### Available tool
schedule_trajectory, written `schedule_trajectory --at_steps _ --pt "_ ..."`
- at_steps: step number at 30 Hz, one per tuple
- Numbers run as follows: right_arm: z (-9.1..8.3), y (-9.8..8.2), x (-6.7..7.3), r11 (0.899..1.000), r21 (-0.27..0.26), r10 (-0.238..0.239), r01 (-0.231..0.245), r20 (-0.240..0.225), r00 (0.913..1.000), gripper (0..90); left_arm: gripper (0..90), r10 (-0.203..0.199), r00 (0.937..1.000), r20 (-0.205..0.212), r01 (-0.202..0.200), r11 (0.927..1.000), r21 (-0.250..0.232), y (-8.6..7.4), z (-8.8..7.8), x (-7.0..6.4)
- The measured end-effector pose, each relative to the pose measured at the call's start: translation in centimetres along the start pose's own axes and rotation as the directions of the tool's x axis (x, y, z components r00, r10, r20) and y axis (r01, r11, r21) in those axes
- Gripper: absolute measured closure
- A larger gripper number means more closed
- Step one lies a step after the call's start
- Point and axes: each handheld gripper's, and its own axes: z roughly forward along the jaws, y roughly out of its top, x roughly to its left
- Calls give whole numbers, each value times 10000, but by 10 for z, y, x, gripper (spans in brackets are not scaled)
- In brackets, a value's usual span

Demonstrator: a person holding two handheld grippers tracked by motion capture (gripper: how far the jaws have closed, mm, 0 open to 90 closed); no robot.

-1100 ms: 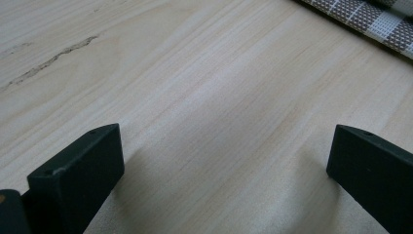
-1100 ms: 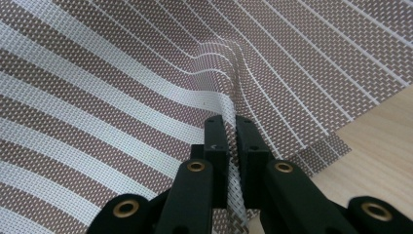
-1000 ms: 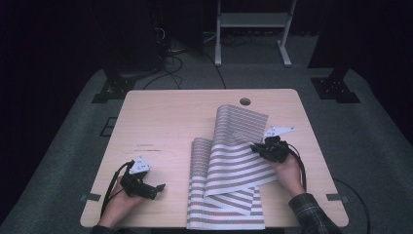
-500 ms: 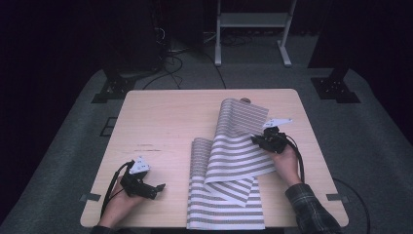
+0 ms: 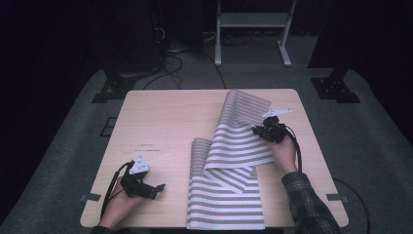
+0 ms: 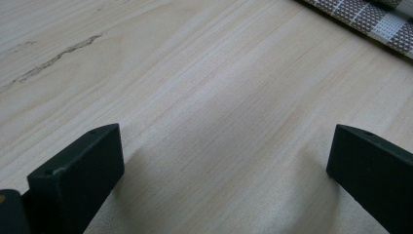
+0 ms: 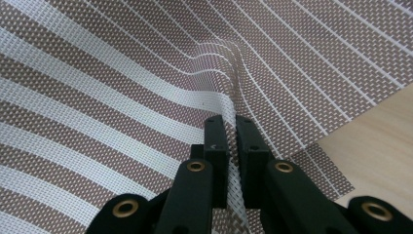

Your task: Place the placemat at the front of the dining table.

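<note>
Left gripper (image 5: pixel 158 187) rests in my hand at the near left of the wooden table (image 5: pixel 160 117), its jaws spread wide over bare wood, holding nothing. To its right the striped woven mat (image 5: pixel 229 195) lies folded from the near edge toward the far right. My right gripper (image 5: pixel 256 130) pinches a raised fold of that mat.

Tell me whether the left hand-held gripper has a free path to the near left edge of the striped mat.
Probably yes. The left hand-held gripper rests open on bare table, and nothing lies between it and the striped mat beside it.
</note>
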Motion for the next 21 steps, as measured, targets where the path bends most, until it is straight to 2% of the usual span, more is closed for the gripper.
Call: schedule_trajectory --at_steps 12,15,16,17,18,19,20,21 --pt "11 23 -25 9987 -214 465 -452 642 9969 850 0 -1 10000 4 1 10000 1 0 0 0" --pt "14 23 -28 9983 -143 577 -569 686 9960 848 0 -1 10000 4 1 10000 2 0 0 0" --pt "16 23 -29 9972 -123 749 -743 616 9953 840 0 -3 10000 0 3 10000 -1 0 0 0" --pt "18 21 -29 9956 -334 899 -880 607 9941 746 0 -5 10000 3 5 10000 1 0 0 0" --pt "18 21 -29 9956 -334 899 -880 607 9941 746 0 -5 10000 3 5 10000 1 0 0 0" --pt "18 21 -28 9947 -428 960 -935 629 9934 706 0 -4 10000 3 4 10000 -2 0 0 0" --pt "15 20 -27 9917 -633 1141 -1117 369 9928 593 0 1 10000 4 -1 10000 1 0 0 0" --pt "15 20 -27 9917 -633 1141 -1117 369 9928 593 0 1 10000 4 -1 10000 1 0 0 0"
